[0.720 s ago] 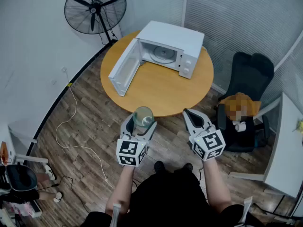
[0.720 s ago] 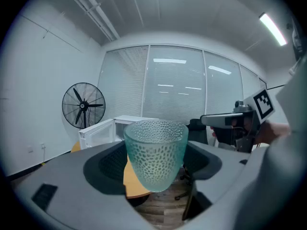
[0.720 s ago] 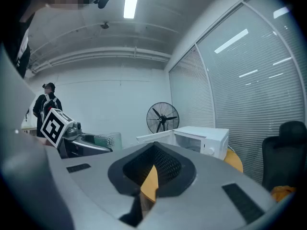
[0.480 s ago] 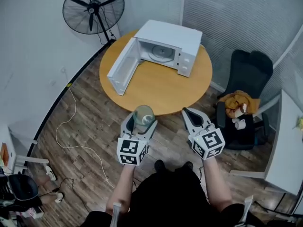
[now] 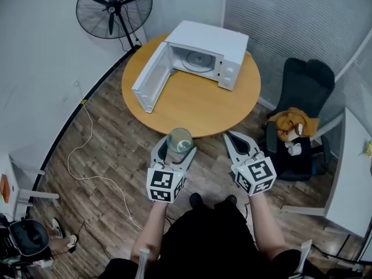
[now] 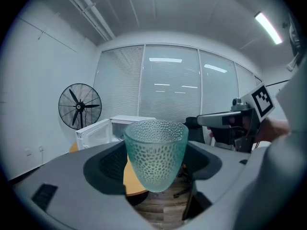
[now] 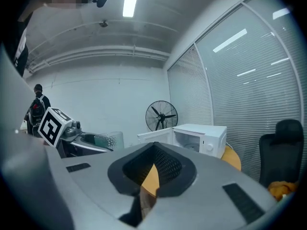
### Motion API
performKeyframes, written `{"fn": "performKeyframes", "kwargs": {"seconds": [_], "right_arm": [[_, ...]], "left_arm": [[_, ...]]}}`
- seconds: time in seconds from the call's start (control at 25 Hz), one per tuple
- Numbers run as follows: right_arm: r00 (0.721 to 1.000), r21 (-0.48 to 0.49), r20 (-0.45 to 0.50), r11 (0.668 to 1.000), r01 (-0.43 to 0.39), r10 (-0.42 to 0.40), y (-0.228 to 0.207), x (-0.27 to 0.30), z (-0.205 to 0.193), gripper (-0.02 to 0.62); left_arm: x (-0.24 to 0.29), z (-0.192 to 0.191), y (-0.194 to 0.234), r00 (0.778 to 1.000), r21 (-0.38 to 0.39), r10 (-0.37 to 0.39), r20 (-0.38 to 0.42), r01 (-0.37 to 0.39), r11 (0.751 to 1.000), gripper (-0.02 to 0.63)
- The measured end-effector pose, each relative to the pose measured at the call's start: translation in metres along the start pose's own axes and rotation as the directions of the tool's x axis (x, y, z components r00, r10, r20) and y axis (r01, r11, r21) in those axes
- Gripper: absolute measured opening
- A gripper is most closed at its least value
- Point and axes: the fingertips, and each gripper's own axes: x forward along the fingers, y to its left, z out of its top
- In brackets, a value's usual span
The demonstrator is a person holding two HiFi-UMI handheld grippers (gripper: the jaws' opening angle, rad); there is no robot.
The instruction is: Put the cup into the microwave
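- We see one cup [image 5: 179, 139]: clear glass with a faint green tint and a skin dimpled all over, wide at the rim and tapering to a narrow rounded base.
- The cup stands upright with its mouth up and its long axis vertical.
- The left tongs [image 5: 174, 149] are clenched on the cup, with their grey jaws spread wide and one on either side of its lower half.
- The cup hangs in the air over the wood-plank floor [image 5: 110, 156], just short of the near edge of the desk [image 5: 197, 109] and well apart from the microwave [image 5: 206, 54].
- The right tongs [image 5: 232, 139] are drawn together with nothing between them, leaving only a thin slit. They are beside the left pair and point roughly level toward the desk.
- We count two tongs, each smooth grey plastic with ribbed black pads and one marker cube.
- There is one round desk with a smooth orange-brown wooden top.
- One boxy white microwave sits on the desk, with its door [image 5: 152, 77] swung wide open and a round plate inside.
- One black wire-caged fan [image 5: 114, 9] stands beyond the desk, and one dark padded chair [image 5: 305, 97] stands to the right.
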Motion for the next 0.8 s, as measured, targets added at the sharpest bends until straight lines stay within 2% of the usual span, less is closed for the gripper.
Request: {"fn": "performKeyframes", "kwargs": {"seconds": [0.4, 0.8], "right_arm": [[1.000, 0.012, -0.021, 1.000, 0.016, -0.016, 0.006, -0.006, -0.007, 0.009], [1.000, 0.059, -0.026, 0.998, 0.003, -0.001, -0.015, 0.008, -0.012, 0.009]], "left_arm": [[-0.006, -0.007, 0.000, 1.000, 0.019, -0.006, -0.018, 0.007, 1.000, 0.356], [0.017, -0.017, 0.006, 0.999, 0.000, 0.003, -0.051, -0.003, 1.000, 0.356]]}}
